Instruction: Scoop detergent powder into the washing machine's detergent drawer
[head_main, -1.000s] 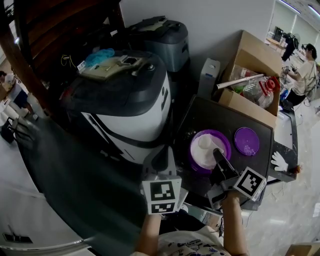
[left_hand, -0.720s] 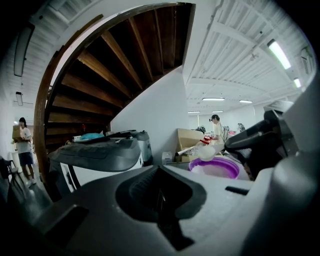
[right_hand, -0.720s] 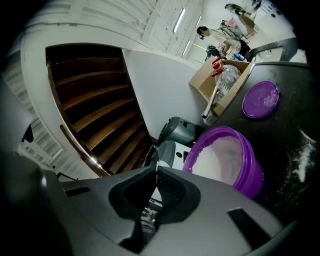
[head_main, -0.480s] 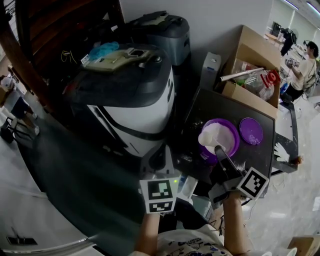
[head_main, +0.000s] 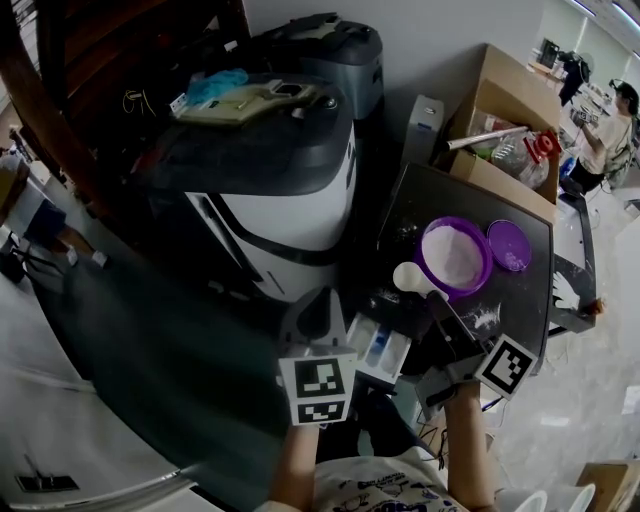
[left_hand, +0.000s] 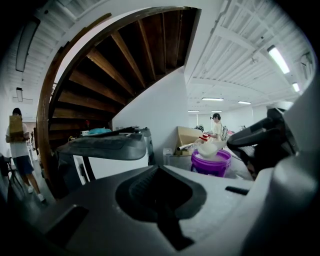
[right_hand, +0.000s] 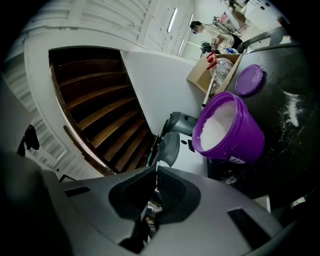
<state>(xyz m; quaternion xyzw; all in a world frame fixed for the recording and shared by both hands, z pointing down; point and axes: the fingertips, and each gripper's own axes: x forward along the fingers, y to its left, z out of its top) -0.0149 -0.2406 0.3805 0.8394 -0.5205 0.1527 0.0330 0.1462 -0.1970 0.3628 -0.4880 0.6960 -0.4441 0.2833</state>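
Detergent powder (head_main: 455, 257) in purple tub (right_hand: 241, 134) on dark table; full-looking white scoop (head_main: 411, 277) pinched in right gripper (head_main: 437, 303), between tub and open drawer (head_main: 380, 348); left gripper (head_main: 317, 312) pressed together, empty; carrying step, probably; next, tip slowly over drawer.

Nothing here that I can read; the cubes on my left gripper (head_main: 316, 312) and my right gripper (head_main: 438, 303) carry only black-and-white square markers, patterns with no letters or numbers; the purple tub (right_hand: 242, 134) has a white label low on its side, its print too small to make out; beyond the tub, red marks show inside the cardboard box (head_main: 508, 92), too blurred to tell whether they are letters
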